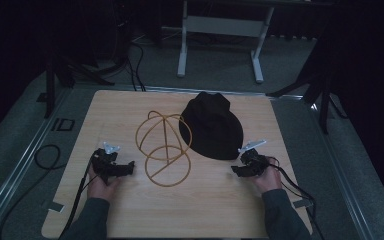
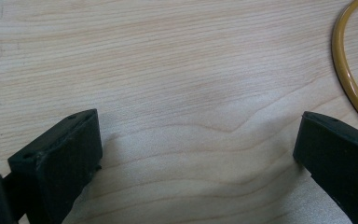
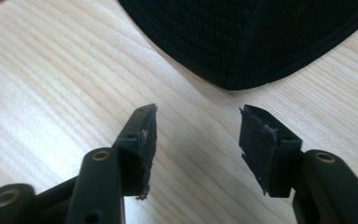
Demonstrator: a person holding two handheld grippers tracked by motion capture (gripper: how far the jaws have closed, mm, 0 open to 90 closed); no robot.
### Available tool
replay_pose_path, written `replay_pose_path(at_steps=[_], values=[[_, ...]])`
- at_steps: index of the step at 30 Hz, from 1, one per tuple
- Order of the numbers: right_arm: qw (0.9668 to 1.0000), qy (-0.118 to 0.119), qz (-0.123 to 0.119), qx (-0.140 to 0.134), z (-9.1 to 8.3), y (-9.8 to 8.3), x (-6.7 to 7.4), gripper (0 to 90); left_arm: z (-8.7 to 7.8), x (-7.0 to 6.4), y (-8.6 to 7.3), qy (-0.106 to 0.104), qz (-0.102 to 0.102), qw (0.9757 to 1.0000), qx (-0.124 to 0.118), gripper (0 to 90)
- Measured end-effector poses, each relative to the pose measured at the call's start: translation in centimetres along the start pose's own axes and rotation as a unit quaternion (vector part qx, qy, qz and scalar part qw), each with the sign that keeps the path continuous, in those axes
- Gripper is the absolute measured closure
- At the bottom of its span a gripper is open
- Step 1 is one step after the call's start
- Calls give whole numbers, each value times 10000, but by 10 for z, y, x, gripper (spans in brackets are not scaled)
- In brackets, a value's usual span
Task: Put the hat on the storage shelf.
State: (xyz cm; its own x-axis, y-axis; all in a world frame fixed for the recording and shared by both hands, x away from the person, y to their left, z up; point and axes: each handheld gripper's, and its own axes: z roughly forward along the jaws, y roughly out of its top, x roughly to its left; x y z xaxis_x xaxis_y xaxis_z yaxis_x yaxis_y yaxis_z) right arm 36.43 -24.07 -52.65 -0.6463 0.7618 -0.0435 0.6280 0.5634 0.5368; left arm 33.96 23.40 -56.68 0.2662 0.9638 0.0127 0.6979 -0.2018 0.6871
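Note:
A black bucket hat (image 1: 211, 125) lies flat on the wooden table (image 1: 130, 210), right of centre. To its left stands a yellow wire hat stand (image 1: 162, 145), a dome of hoops over a ring base. My right gripper (image 1: 236, 170) sits just off the hat's near right brim, open, with bare wood between its jaws. In the right gripper view the brim (image 3: 242, 70) lies a short way beyond the gripper (image 3: 198, 128). My left gripper (image 1: 130, 165) rests left of the stand's base ring, wide open and holding nothing. In the left gripper view, the ring (image 2: 347, 70) curves past the gripper (image 2: 198, 140).
Cables (image 1: 45, 155) run off the table's left and right sides. A white frame's legs (image 1: 182, 45) stand on the floor beyond the far edge. Bare wood lies along the table's near edge between my two forearms.

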Motion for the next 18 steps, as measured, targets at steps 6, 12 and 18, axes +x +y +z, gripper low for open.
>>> replay_pose_path(at_steps=[6,12,18], values=[[9986,485,-153,120,-8,5,-6,440,0,0,0,-1,1,10000,-1,13],[9985,492,-175,151,-16,12,-15,447,0,0,0,0,0,10000,0,13],[9982,523,-204,226,-18,17,-17,445,0,0,0,0,2,10000,3,12]])
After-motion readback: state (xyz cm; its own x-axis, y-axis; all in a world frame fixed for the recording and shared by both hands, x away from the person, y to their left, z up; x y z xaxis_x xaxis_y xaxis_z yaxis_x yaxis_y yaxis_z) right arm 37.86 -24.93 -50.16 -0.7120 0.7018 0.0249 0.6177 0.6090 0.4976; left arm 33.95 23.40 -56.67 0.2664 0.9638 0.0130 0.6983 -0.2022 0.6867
